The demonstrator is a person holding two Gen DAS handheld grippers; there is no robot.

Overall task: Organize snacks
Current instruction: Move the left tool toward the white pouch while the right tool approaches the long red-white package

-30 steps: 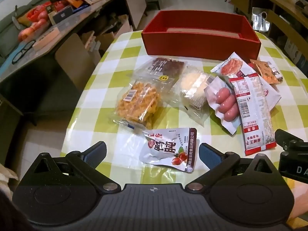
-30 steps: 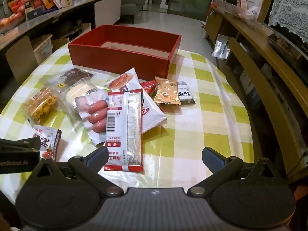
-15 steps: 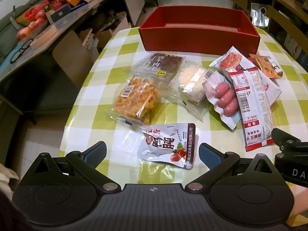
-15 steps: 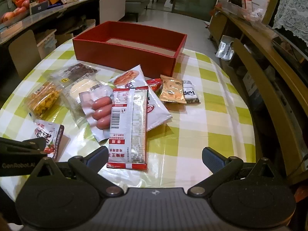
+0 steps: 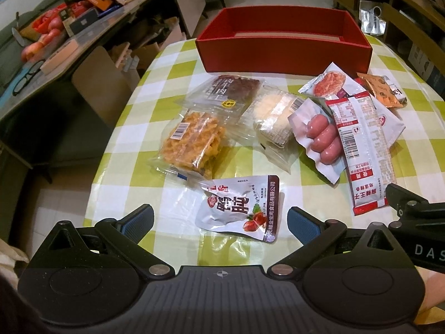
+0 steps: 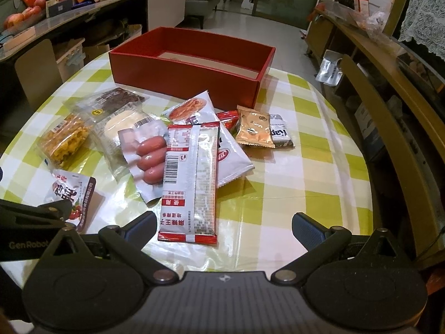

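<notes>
Left tongs (image 5: 219,218) hung wide open, empty, over the white pouch (image 5: 243,207) lying flat on the tabletop (image 5: 139,111); right tongs (image 6: 224,224) likewise open, empty, near the long red-white packet (image 6: 192,178). Pouch looked light, soft, slick, so pinch an edge seam. Waffle pack (image 5: 192,139) lay at 11 o'clock; red box (image 5: 283,53) stood at 12, path unobstructed.

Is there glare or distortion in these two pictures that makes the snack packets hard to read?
Left wrist view: fisheye bends the table edge; glare whitens the plastic cover near the duck packet, whose print stays sharp. Right wrist view: the long red-and-white packet shines silver, its right half unreadable; room edges are dim.
</notes>
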